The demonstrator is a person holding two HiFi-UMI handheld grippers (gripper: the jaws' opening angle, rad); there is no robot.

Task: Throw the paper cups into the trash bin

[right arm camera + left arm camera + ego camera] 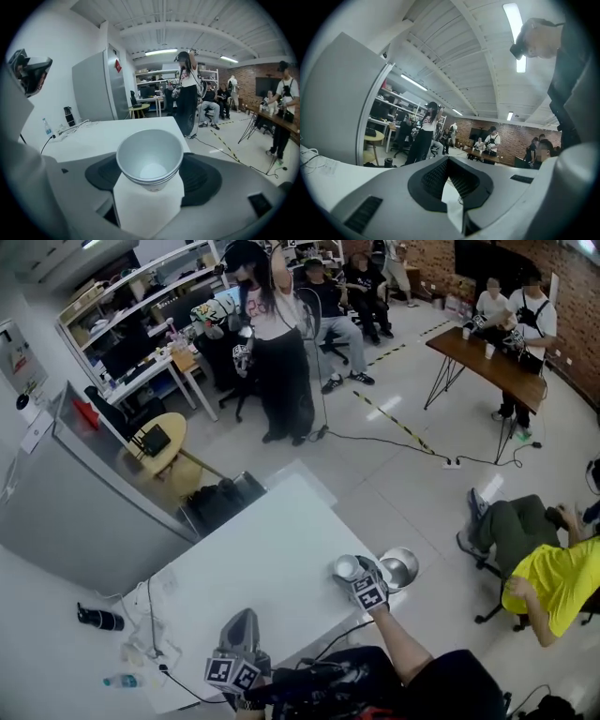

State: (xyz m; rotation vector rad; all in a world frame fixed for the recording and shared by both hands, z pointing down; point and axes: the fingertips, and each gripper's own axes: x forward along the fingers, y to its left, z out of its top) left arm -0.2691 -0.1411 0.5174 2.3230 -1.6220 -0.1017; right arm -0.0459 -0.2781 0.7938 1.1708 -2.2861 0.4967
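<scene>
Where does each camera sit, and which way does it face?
Head view: on the person's head, looking steeply down at the white table; left gripper, right gripper and right forearm show.
Left gripper view: on the left gripper, facing roughly level over the table; its shut, empty jaws show.
Right gripper view: on the right gripper, tilted down over the table; its jaws grip stacked paper cups.
Shared: all show the standing person.

The white table point(272, 549) carries a thin cable point(150, 615) along its left edge, and what looks like a water bottle point(122, 681) beside it.
</scene>
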